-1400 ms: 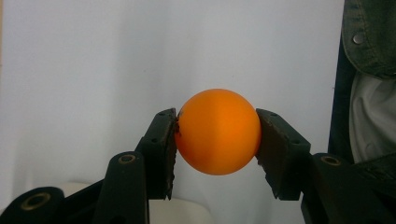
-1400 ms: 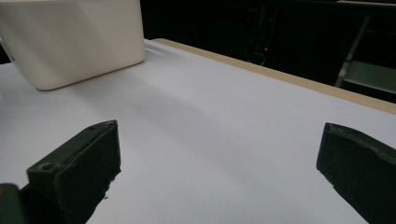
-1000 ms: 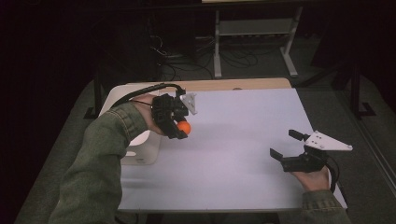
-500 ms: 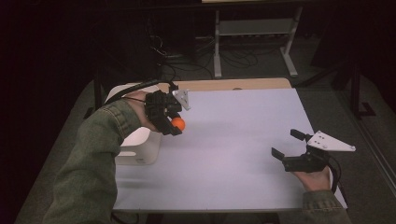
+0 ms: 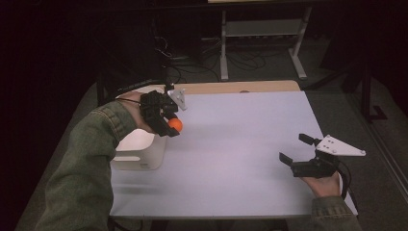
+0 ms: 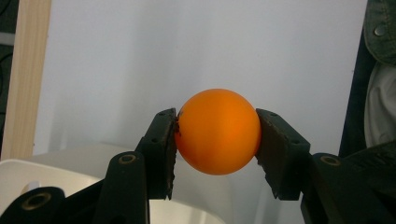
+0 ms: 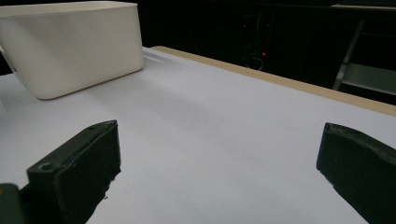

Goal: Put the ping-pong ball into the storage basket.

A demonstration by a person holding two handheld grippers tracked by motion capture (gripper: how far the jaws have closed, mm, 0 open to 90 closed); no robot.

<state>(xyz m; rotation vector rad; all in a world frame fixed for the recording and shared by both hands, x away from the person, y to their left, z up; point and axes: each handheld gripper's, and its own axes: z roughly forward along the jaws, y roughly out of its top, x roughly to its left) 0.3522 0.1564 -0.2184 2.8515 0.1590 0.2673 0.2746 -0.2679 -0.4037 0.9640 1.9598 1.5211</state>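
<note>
Orange ball [image 6: 218,131], smooth and round, sits clamped between the two black jaws of the left tongs [image 5: 169,126]; in the left gripper view both pads press on its sides at about mid-height, and the ball fills the gap between them. In the high view the ball [image 5: 175,125] shows at the tip of the left tongs, raised off the bench [image 5: 240,159], just beside the right-hand rim of the white bin [image 5: 139,151] and over the pale bench top rather than over the bin's opening. Left hand and green sleeve [image 5: 91,159] come in from the lower left and cross above the bin.

White bin stands at the left edge of the bench, open side up; the part of its inside that shows holds nothing. In the left gripper view part of its rim [image 6: 56,163] lies below and behind the jaws.

Right tongs [image 5: 300,154] are at the right near corner of the bench, held low in the right hand [image 5: 325,183], pointing left across the bench toward the bin. Jaws stand wide apart with nothing between them; the right gripper view has bare bench top between the two pads and the bin [image 7: 70,46] well apart at upper left.

Wooden strip [image 5: 235,87] edges the far side of the bench.
</note>
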